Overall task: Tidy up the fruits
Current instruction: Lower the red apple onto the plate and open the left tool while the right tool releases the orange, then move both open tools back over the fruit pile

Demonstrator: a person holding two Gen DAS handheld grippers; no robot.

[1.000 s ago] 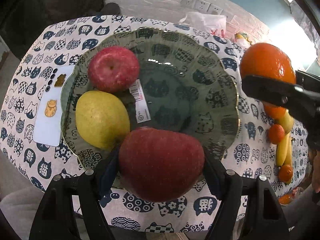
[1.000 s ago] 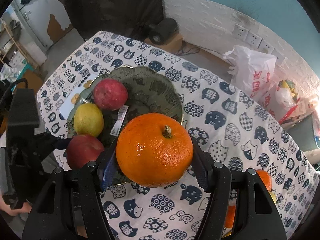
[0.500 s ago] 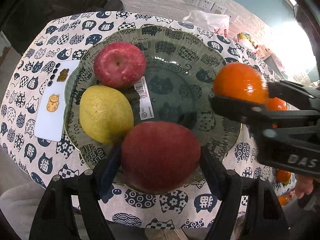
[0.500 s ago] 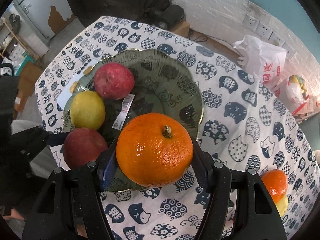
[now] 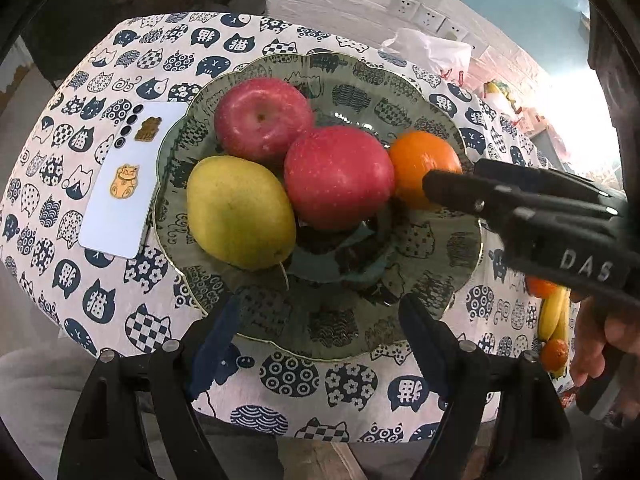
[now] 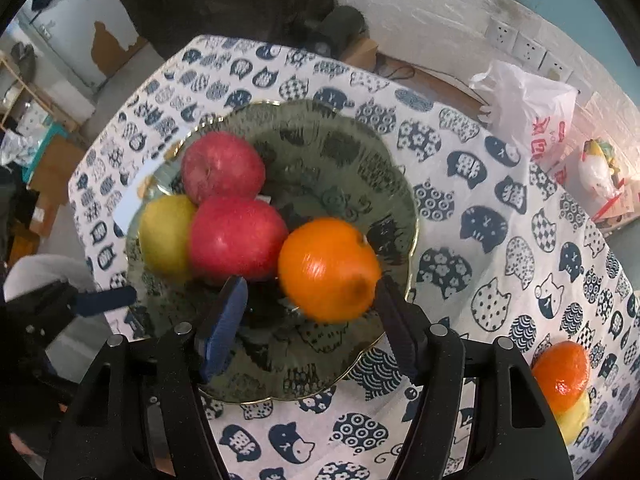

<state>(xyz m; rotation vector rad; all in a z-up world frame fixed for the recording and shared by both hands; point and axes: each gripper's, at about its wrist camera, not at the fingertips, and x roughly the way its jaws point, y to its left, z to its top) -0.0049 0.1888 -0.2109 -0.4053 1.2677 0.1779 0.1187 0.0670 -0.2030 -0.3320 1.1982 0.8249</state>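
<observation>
Orange (image 6: 329, 270), just released between the right tongs' (image 6: 308, 312) opening jaws, could roll off the bowl (image 6: 400, 184); left tongs (image 5: 320, 336) also apart, empty.

Both claws point steeply down. The left claw (image 5: 320, 340) is wide apart with nothing between its fingers; its jaws have just been opening. The right claw (image 6: 310, 320) has just been opening too, and its fingers no longer squeeze anything. A hand (image 5: 600, 344) holds the right claw.
</observation>
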